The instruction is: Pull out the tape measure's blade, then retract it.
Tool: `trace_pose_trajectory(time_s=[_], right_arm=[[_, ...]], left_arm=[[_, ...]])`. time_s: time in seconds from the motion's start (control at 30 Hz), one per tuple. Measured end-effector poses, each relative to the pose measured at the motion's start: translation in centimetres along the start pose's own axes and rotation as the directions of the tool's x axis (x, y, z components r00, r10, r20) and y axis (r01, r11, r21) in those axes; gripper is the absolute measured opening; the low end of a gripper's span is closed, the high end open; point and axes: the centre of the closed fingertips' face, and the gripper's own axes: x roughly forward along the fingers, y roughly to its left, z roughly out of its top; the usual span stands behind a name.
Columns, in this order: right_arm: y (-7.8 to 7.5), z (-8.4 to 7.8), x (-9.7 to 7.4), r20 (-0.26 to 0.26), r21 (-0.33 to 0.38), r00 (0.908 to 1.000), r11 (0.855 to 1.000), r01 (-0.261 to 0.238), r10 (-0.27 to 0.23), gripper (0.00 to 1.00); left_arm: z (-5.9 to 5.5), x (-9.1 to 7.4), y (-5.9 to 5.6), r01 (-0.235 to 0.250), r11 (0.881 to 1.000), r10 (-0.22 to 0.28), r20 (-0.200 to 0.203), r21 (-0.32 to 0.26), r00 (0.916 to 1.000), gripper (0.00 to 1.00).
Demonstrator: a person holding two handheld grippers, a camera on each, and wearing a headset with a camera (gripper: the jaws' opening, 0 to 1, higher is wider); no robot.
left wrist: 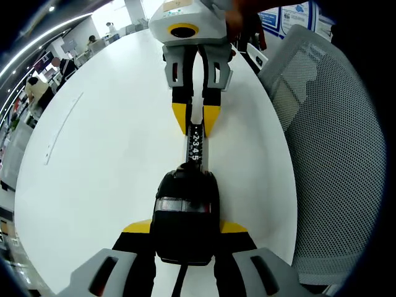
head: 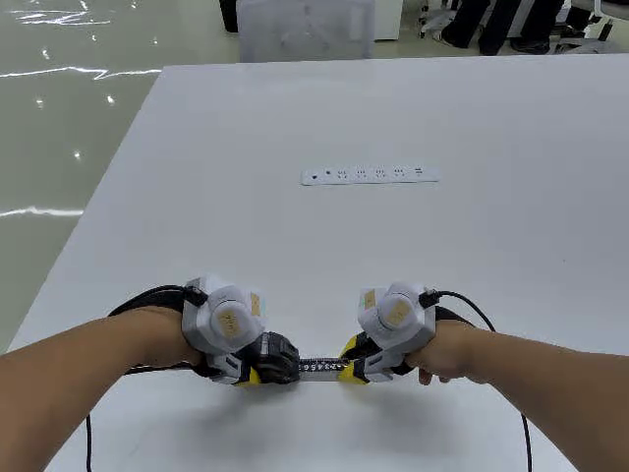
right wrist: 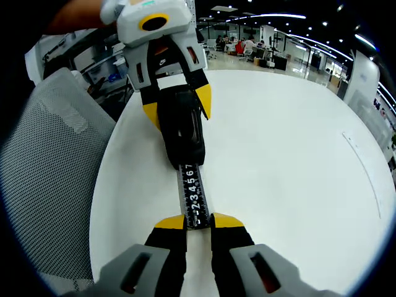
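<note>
Head view: on a white table (head: 413, 118), two hand-held grippers face each other near the front edge. The left gripper (head: 263, 362) clamps the black tape measure (head: 277, 357); a short length of blade (head: 316, 367) runs to the right gripper (head: 348, 366). A power strip (head: 369, 175) lies farther back.

Left gripper view: its jaws, parted to the case's width, grip the case on both sides.

Right gripper view: its jaws are almost together, pinching the blade's end. A mesh chair (right wrist: 55, 154) stands beside the table.
</note>
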Motion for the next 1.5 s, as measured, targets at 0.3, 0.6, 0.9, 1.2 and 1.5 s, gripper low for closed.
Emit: trace_pose_trajectory(time_s=[0.3, 0.6, 0.9, 1.2, 1.5], right_arm=[[0.1, -0.5, -0.4, 0.008, 0.021, 1.0000, 1.000, 0.006, -0.006, 0.13], [-0.1, -1.1, -1.0, 0.007, 0.025, 0.9998, 1.000, 0.017, -0.017, 0.12], [-0.1, -1.9, -1.7, 0.003, 0.036, 0.9998, 0.999, 0.020, -0.020, 0.12], [-0.5, -2.7, -2.4, 0.007, 0.053, 0.9995, 0.998, 0.029, -0.029, 0.12], [-0.7, -3.4, -2.9, 0.001, 0.052, 0.9993, 0.998, 0.037, -0.037, 0.12]], left_arm=[[0.0, 0.0, -0.1, 0.002, 1.000, -0.002, 0.002, 0.004, 1.0000, 0.34], [0.0, 0.0, 0.0, 0.002, 1.000, -0.002, 0.002, 0.004, 1.0000, 0.34], [0.1, 0.0, -0.1, 0.003, 1.000, -0.003, 0.004, 0.002, 1.0000, 0.34], [0.1, 0.0, -0.1, 0.004, 1.000, -0.004, 0.007, 0.000, 1.0000, 0.34], [0.1, 0.0, -0.1, 0.003, 1.000, -0.003, 0.008, -0.004, 1.0000, 0.34]])
